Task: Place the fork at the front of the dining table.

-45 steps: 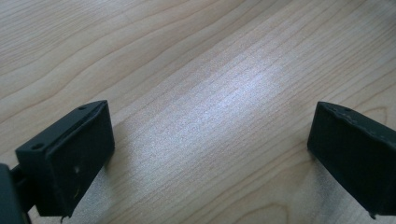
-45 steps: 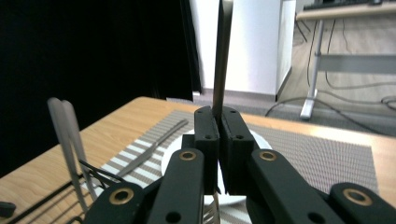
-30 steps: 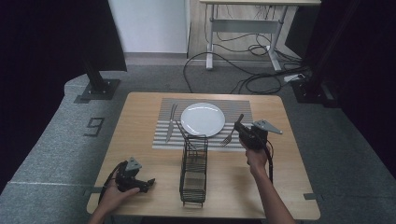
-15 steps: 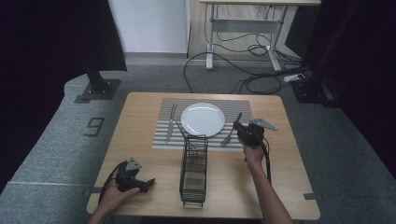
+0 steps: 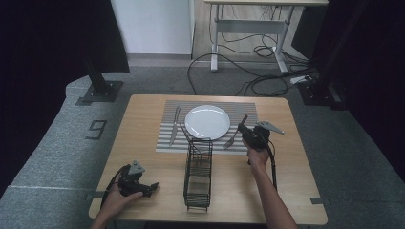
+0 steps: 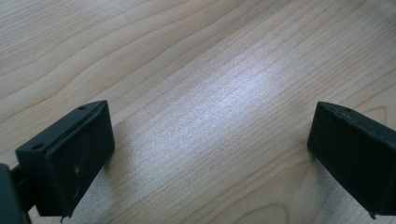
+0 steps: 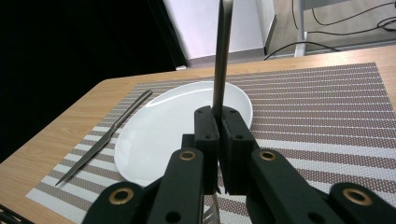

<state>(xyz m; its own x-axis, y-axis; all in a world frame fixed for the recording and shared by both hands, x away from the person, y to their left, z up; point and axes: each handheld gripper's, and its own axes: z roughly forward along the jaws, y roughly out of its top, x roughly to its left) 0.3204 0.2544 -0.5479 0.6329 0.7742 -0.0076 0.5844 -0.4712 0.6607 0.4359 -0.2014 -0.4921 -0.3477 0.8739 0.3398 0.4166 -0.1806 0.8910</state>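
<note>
A metal fork (image 5: 232,138) is tilted over the right side of the striped placemat (image 5: 167,138), beside the white plate (image 5: 207,121). My right gripper (image 5: 239,130) is shut on it. In the right gripper view the jaws (image 7: 218,116) clamp the fork's handle (image 7: 222,56), which rises straight up, and its tines (image 7: 211,215) show below. The plate (image 7: 177,126) and a knife (image 7: 107,135) lie beyond on the placemat. My left gripper (image 5: 153,187) rests at the table's near left, open, with bare wood between its jaws (image 6: 210,121).
A tall black wire basket (image 5: 198,174) stands at the table's near middle, between the two hands. The knife (image 5: 175,125) lies left of the plate. The wooden table (image 5: 296,191) is bare at the near right. Cables and a desk frame lie on the floor behind.
The right hand and gripper with the fork have crept slightly away from me. The left gripper has not moved.
</note>
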